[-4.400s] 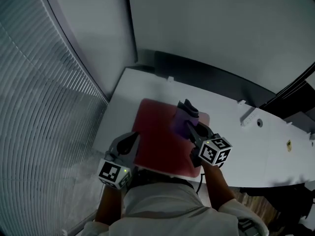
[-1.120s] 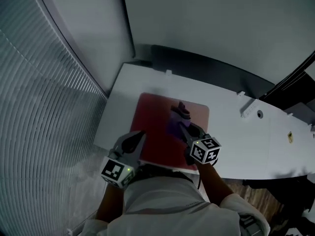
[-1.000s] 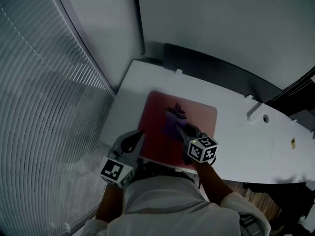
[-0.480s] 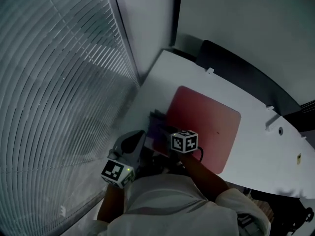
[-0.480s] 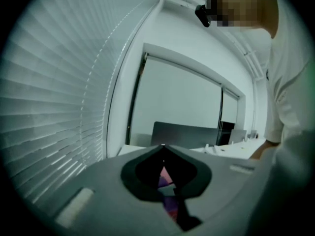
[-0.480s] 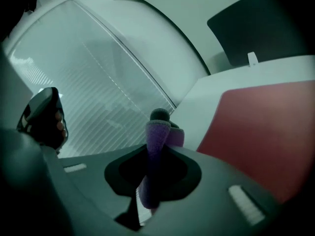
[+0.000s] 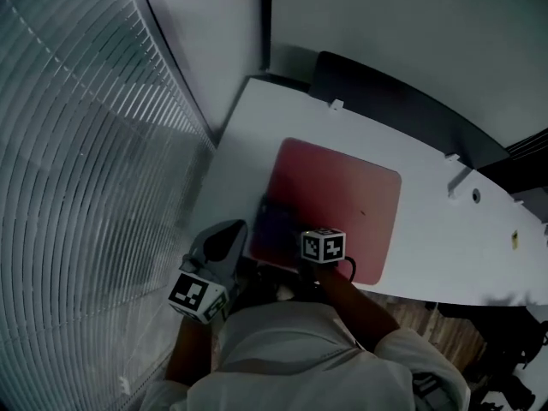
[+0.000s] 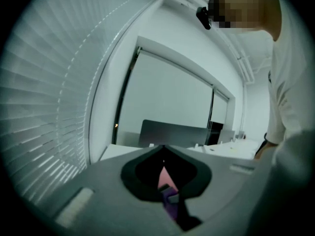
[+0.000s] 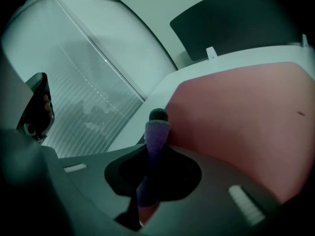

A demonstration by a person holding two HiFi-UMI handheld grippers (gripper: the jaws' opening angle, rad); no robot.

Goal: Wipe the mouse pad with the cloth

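Cloth (image 7: 272,223) over mouse pad (image 7: 342,191), left edge

A long white desk (image 7: 437,238) fills the dim room, with slatted blinds (image 7: 86,144) curving along its left, a dark partition panel (image 7: 385,110) on its far edge, a pale wall (image 7: 411,32) beyond and wooden floor (image 7: 419,311) beneath its near edge.

The red mouse pad (image 7: 342,195) looked matt and smooth. The purple cloth (image 9: 156,136) was fuzzy fabric. The white desk (image 7: 257,127) looked smooth.
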